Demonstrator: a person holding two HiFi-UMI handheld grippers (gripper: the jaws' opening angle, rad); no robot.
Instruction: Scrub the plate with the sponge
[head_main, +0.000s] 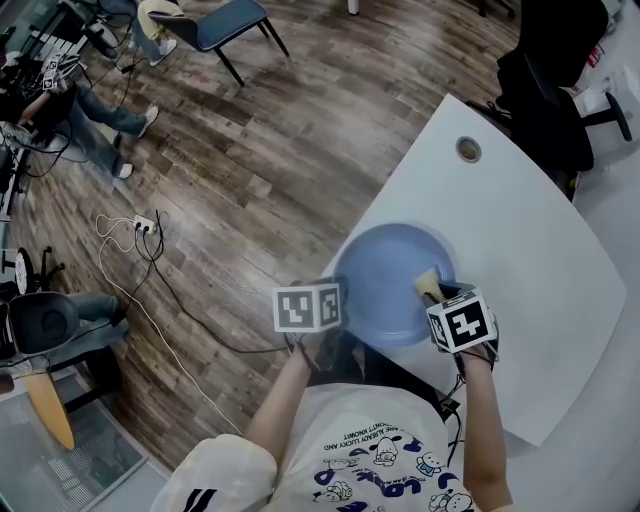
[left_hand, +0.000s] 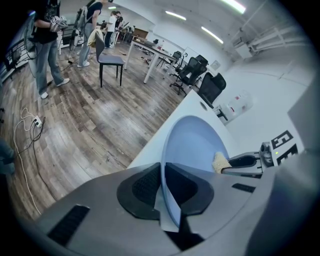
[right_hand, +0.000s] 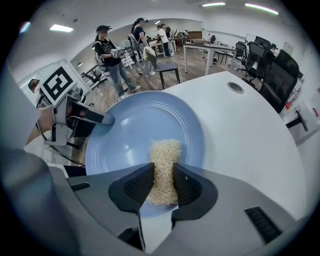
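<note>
The plate (head_main: 385, 290) on the counter (head_main: 540, 250) is pinched at its rim by the left claw (left_hand: 162, 186). The sponge (right_hand: 165, 160) is gripped by the right claw (right_hand: 161, 190) against the plate.

A blue chair (head_main: 225, 22) stands upper left, a black office chair (head_main: 545, 90) upper right, and a power strip (head_main: 144, 224) lies at left on the wooden floor (head_main: 260, 150).
</note>
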